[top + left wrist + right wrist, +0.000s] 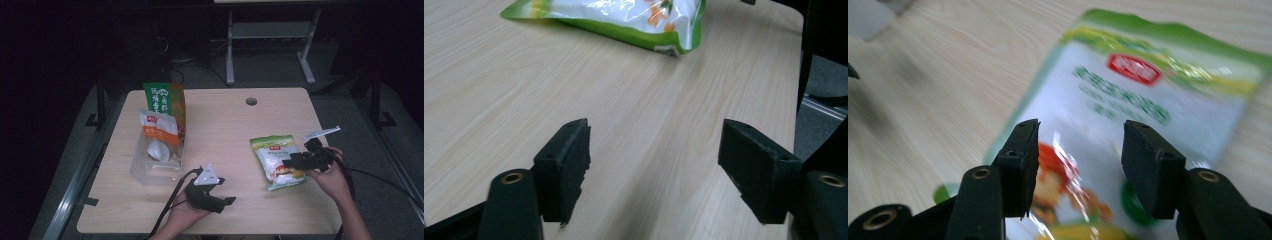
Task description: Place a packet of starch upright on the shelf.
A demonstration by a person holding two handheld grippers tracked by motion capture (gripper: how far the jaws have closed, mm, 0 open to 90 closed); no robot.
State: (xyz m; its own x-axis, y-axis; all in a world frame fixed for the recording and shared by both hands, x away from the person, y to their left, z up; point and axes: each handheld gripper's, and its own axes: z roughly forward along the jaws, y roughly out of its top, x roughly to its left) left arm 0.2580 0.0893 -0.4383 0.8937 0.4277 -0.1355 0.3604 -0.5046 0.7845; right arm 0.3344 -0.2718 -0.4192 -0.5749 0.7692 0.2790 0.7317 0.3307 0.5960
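1. Flat on the table (235, 120), toward its right edge, lies a green and white snack bag (276, 159), with a red label near its top and printed food at its lower end.
2. Over the bag's lower right corner hangs the right gripper (289, 162), held in the person's right hand (330, 175). In the right gripper view its jaws stand moderately apart above the bag (1128, 120), with the printed face showing in the gap and nothing caught between them. Whether the pads touch the bag cannot be told.
3. Near the table's front edge, left of the bag and well apart from it, sits the left gripper (226, 192) in the person's left hand (187, 215). Its grey three-cornered plate is on top and its cable trails toward the front edge.
4. In the left gripper view the left jaws gape wide over bare wood (644, 130) and grip nothing. The bag (624, 20) lies farther off at the top of that view.
5. By the table's left edge stands a clear plastic bin (150, 167) holding an upright green and orange packet (165, 100), an orange and white packet (159, 127) in front of it, and a white item low inside, too unclear to identify.
6. A round hole (251, 101) opens near the table's back edge.
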